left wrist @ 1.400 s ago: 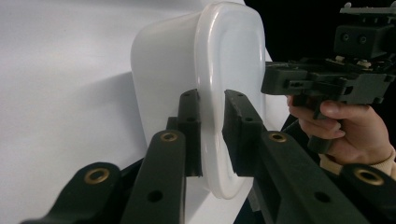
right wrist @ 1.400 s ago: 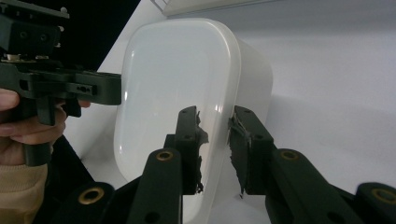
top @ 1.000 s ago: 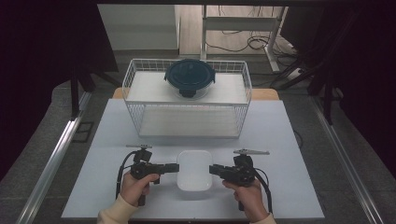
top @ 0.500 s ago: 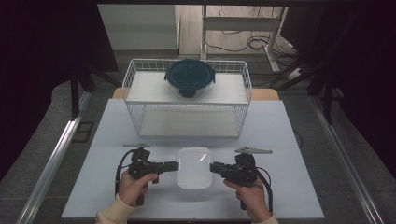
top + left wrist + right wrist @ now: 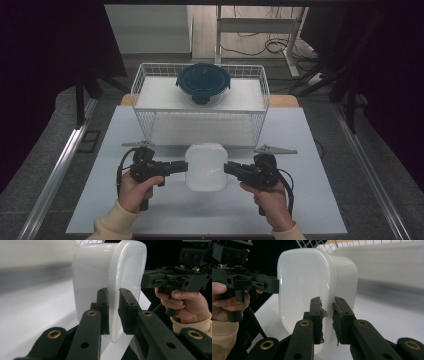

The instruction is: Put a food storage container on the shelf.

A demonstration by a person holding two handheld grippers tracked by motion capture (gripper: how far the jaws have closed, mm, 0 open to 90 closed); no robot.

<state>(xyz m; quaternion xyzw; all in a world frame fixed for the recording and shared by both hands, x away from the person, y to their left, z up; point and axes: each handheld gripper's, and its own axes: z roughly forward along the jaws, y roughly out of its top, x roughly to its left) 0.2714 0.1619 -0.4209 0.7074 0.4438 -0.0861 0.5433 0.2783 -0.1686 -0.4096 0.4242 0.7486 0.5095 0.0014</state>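
Two black grippers, left gripper [image 5: 181, 166] and right gripper [image 5: 230, 168], pinch a smooth, rounded white plastic container [image 5: 206, 166].

Grey speckled floor [image 5: 45, 200]; dark black curtains [image 5: 50, 45] both sides; pale wooden floor [image 5: 200, 30] beyond; white metal desk frame [image 5: 260, 25]; black cables [image 5: 272, 46].

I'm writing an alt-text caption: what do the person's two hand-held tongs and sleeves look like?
Both tongs, left and right, are black pistol-grip tools with perforated, brass-riveted arms, a grey three-cornered plate on top and a black cable looping behind. The right one's pads look frayed. Cream knit sleeves.
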